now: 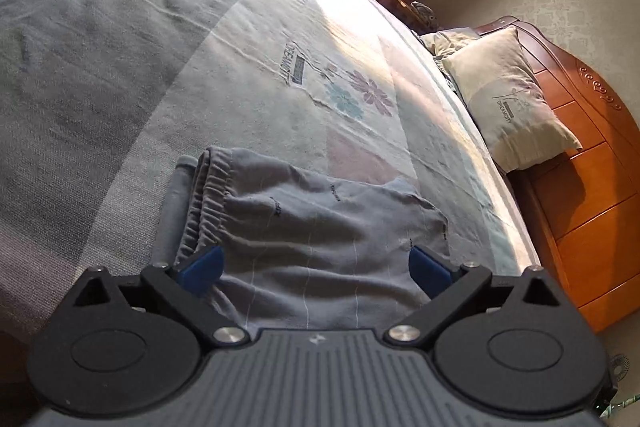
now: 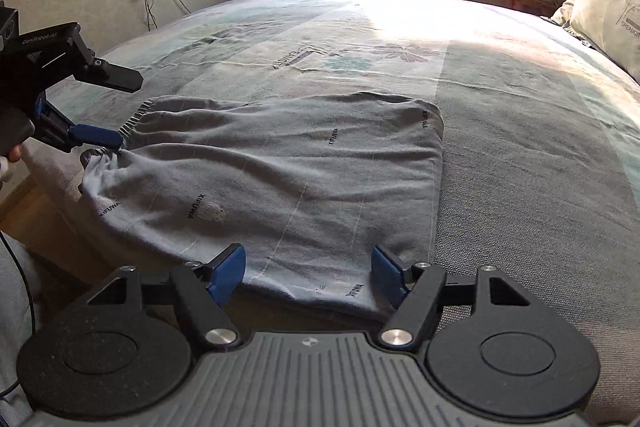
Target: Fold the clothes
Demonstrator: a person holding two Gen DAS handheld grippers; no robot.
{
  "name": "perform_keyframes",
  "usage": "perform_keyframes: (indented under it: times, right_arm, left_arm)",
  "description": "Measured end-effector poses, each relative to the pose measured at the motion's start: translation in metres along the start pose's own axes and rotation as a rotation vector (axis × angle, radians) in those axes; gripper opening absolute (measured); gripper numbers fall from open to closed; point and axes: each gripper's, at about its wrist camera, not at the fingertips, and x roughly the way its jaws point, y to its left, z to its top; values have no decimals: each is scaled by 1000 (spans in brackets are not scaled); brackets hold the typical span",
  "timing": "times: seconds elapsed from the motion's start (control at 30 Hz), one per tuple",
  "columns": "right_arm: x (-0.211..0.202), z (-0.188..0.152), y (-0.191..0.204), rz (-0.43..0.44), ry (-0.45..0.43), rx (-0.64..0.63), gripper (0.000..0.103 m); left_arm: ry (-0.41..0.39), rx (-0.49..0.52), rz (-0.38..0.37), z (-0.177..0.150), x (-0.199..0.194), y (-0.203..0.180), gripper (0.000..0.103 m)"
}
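Both tools, right tool (image 2: 308, 277) and left tool (image 1: 316, 269), gape wide over the gray shorts (image 2: 280, 171). Soft cloth could slip or bunch when pinched.

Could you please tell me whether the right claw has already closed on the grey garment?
No, the right claw is open, its blue fingers spread apart over the near edge of the grey garment.
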Motion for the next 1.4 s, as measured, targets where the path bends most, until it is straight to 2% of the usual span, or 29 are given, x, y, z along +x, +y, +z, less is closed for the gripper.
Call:
perform_keyframes:
  times: [0.07, 0.13, 0.23, 0.3, 0.43, 0.6, 0.83, 1.0, 1.23, 1.3, 1.4]
  right_arm:
    - [-2, 0, -4, 11, -4, 41, 76]
    - [-5, 0, -7, 17, -6, 70, 82]
    - [-7, -4, -13, 20, -1, 101, 83]
    - [-10, -7, -16, 24, 1, 121, 84]
    - [-15, -9, -20, 50, -8, 161, 91]
    - [-14, -7, -17, 53, 1, 166, 92]
    - [-20, -3, -14, 61, 9, 172, 93]
    - [-21, 1, -7, 43, 6, 152, 93]
    - [-27, 12, 6, 25, -23, 91, 93]
    - [-29, 14, 8, 11, -29, 68, 93]
    - [-32, 13, 11, 7, -34, 32, 94]
  left_arm:
    - [-1, 3, 15, 0, 0, -3, 100]
    - [-1, 5, 30, 0, 1, -5, 100]
    - [-3, 9, 53, 0, 1, -9, 99]
    - [-17, -36, 40, 5, -9, -8, 100]
    - [-81, 3, 28, 20, -34, -11, 100]
    - [-16, -87, 55, 30, -28, 20, 101]
    - [55, -190, -14, 20, -11, 55, 101]
    - [71, -199, -89, 34, -2, 61, 102]
    - [86, -180, -126, 56, 22, 59, 102]
    - [98, -184, -144, 52, 19, 61, 102]
    - [121, -241, -188, 38, 7, 69, 102]
